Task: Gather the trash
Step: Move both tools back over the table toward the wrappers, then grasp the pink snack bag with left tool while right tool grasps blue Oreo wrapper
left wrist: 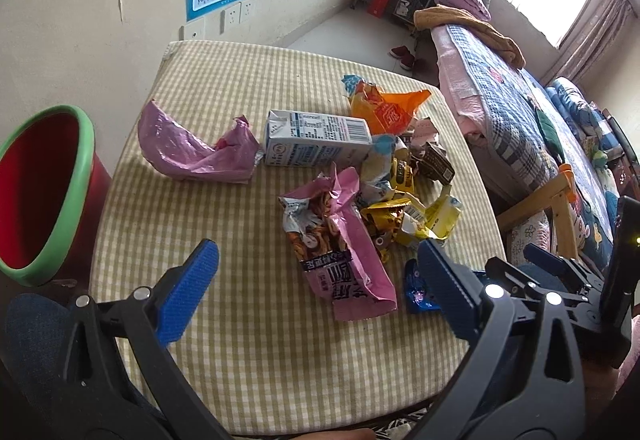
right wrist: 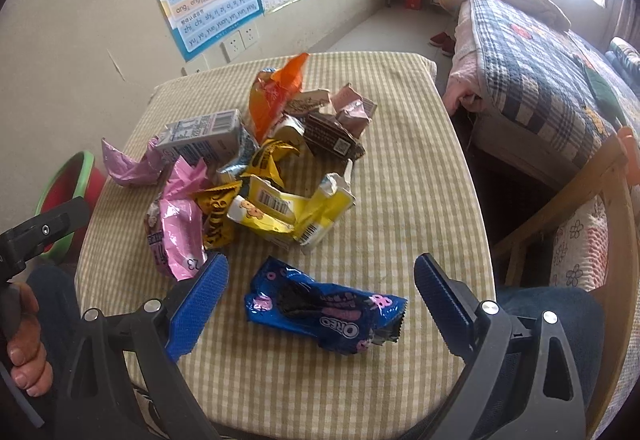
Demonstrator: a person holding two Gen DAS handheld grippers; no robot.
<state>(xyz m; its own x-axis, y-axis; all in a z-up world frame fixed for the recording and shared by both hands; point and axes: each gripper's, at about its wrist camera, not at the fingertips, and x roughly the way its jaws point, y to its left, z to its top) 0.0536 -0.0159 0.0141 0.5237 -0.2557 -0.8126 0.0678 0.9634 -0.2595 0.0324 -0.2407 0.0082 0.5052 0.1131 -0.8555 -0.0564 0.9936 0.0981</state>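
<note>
Several pieces of trash lie on a checked tablecloth point(left wrist: 224, 352): a pink snack wrapper point(left wrist: 344, 252), a white milk carton point(left wrist: 316, 140), a purple bag point(left wrist: 188, 148), an orange bag point(left wrist: 384, 108) and yellow wrappers point(left wrist: 420, 216). My left gripper point(left wrist: 316, 280) hovers open just short of the pink wrapper, nothing between its fingers. In the right wrist view a blue Oreo wrapper point(right wrist: 328, 312) lies flat between the open fingers of my right gripper point(right wrist: 322, 296), which holds nothing. The pile sits beyond it: yellow wrappers point(right wrist: 280, 212), carton point(right wrist: 204, 136), orange bag point(right wrist: 276, 96).
A red bin with a green rim point(left wrist: 44, 192) stands left of the table, below its edge. A bed point(left wrist: 520, 108) and a wooden chair frame point(right wrist: 580, 200) are to the right. A hand point(right wrist: 24, 340) grips the left tool's handle. The wall with posters is behind.
</note>
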